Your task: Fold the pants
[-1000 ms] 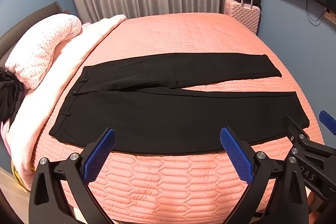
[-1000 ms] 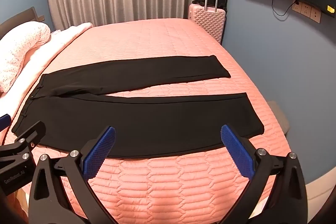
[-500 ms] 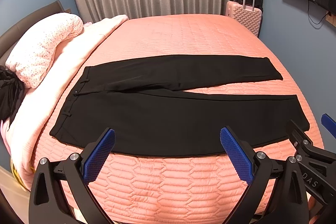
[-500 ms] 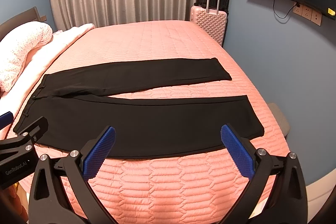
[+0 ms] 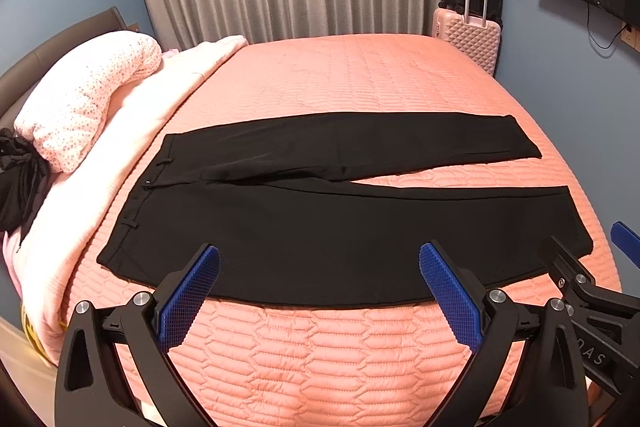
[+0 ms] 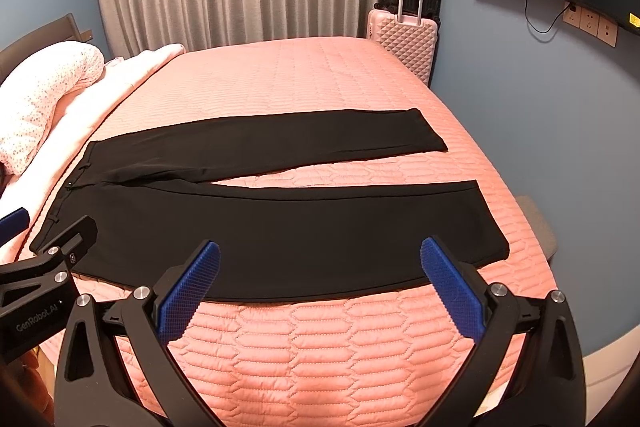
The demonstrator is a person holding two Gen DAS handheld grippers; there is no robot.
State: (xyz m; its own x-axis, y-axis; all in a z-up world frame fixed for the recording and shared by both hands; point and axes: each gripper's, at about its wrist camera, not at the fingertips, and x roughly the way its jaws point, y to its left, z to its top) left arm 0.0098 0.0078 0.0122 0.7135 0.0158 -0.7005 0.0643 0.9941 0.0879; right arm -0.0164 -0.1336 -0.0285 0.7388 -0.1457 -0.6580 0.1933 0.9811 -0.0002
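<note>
Black pants point(image 5: 320, 227) lie flat across the pink quilted bed point(image 5: 340, 79), waistband at the left, both legs spread apart toward the right. They also show in the right wrist view point(image 6: 280, 227). My left gripper point(image 5: 320, 279) is open and empty, hovering above the near edge of the near leg. My right gripper point(image 6: 320, 275) is open and empty, also above the near leg's edge. The right gripper shows at the right edge of the left wrist view point(image 5: 592, 291); the left gripper shows at the left of the right wrist view point(image 6: 44, 267).
A rolled pink spotted duvet point(image 5: 80, 99) and a pale blanket lie at the bed's left. A dark garment point(image 5: 16, 179) sits by it. A pink suitcase point(image 5: 468, 35) and a black one stand at the far corner. A grey curtain and blue walls surround the bed.
Both grippers have drifted slightly; the view has shifted a little, the pants sitting marginally lower in the frames. Nothing was grasped and the pants have not moved.
</note>
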